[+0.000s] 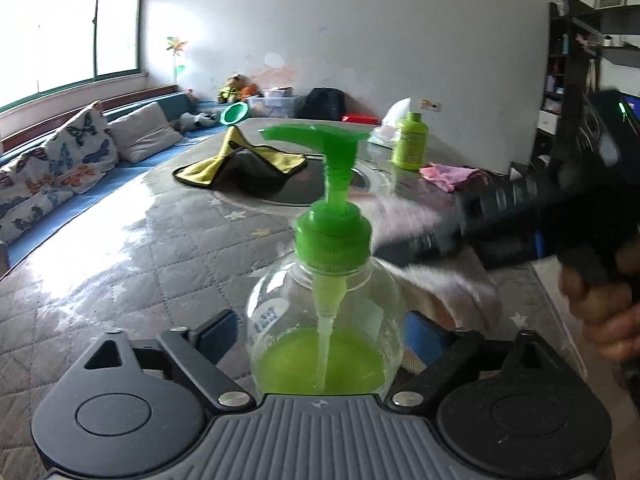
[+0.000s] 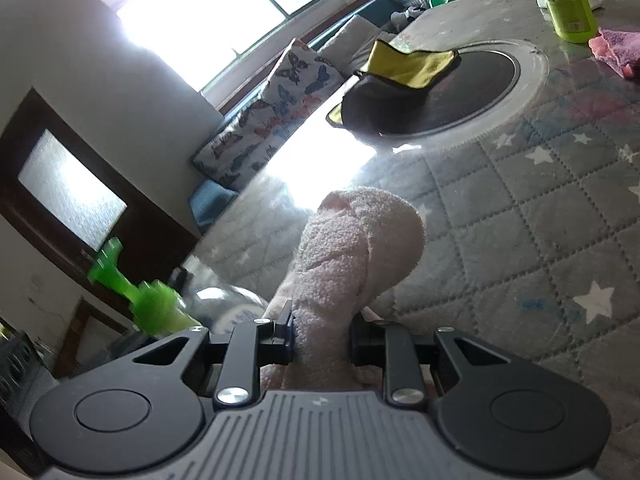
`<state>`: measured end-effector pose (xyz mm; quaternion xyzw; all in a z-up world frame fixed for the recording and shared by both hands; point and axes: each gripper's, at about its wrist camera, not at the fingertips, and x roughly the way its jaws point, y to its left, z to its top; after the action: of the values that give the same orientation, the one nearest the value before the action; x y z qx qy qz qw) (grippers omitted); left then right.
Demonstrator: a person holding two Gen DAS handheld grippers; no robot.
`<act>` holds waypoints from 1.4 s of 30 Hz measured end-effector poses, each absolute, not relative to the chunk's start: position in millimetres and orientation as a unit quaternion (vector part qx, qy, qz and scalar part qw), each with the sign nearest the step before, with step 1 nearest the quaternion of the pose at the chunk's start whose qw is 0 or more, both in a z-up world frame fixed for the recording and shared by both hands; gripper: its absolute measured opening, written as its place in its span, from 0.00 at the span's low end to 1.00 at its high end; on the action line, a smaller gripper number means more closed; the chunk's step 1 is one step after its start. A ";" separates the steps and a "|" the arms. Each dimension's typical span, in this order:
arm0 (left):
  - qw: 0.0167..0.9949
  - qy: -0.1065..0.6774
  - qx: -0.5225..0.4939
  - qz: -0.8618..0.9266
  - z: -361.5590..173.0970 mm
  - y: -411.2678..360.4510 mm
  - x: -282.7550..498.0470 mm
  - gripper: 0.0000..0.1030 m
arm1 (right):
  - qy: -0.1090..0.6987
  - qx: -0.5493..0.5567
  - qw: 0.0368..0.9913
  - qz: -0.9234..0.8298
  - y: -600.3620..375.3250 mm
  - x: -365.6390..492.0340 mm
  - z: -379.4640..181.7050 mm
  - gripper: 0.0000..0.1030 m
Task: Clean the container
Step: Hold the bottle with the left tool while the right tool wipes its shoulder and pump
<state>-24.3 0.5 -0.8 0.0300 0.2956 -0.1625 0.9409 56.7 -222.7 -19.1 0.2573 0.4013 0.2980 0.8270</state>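
Observation:
A clear round pump bottle (image 1: 324,300) with a green pump top (image 1: 332,236) and green liquid at its bottom sits between the blue pads of my left gripper (image 1: 320,336), which is shut on its sides. My right gripper (image 2: 322,336) is shut on a pale pink fluffy cloth (image 2: 352,248) that bulges out ahead of its fingers. In the left wrist view the right gripper (image 1: 440,240) and the blurred cloth (image 1: 436,276) are at the bottle's right shoulder. In the right wrist view the bottle (image 2: 232,304) lies tilted at the lower left.
The table has a quilted grey star cover (image 1: 160,260) and a dark round inset (image 1: 304,196). On it lie a yellow and black cloth (image 1: 244,160), a green bottle (image 1: 409,144) and a pink cloth (image 1: 452,172). A cushioned bench (image 1: 60,168) runs along the left. A person's hand (image 1: 600,312) holds the right gripper.

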 end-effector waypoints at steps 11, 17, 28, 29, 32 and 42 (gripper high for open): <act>0.938 0.289 0.040 -0.189 -1.9 5.7 -25.2 0.86 | 0.386 0.255 0.826 0.322 -198.0 72.8 -8.2 0.22; 0.937 0.295 0.040 -0.184 -4.4 1.7 -23.7 0.85 | 0.418 0.253 0.821 0.296 -205.2 74.6 -30.8 0.22; 0.937 0.299 0.031 -0.177 -5.3 5.3 -25.6 0.85 | 0.421 0.234 0.827 0.291 -215.7 52.0 -33.3 0.22; 0.937 0.299 0.031 -0.177 -5.3 6.1 -26.0 0.85 | 0.420 0.235 0.827 0.291 -216.8 50.3 -31.8 0.22; 0.937 0.298 0.032 -0.180 -5.3 8.7 -27.7 0.85 | 0.413 0.246 0.825 0.296 -220.8 47.7 -24.2 0.22; 0.932 0.297 0.045 -0.202 -4.1 13.3 -28.9 0.85 | 0.361 0.264 0.821 0.354 -202.3 64.6 17.0 0.22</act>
<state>-28.9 13.3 -4.1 0.0445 0.2973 -0.2024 0.9320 64.6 -202.3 17.0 0.2641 0.3609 0.3539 0.8215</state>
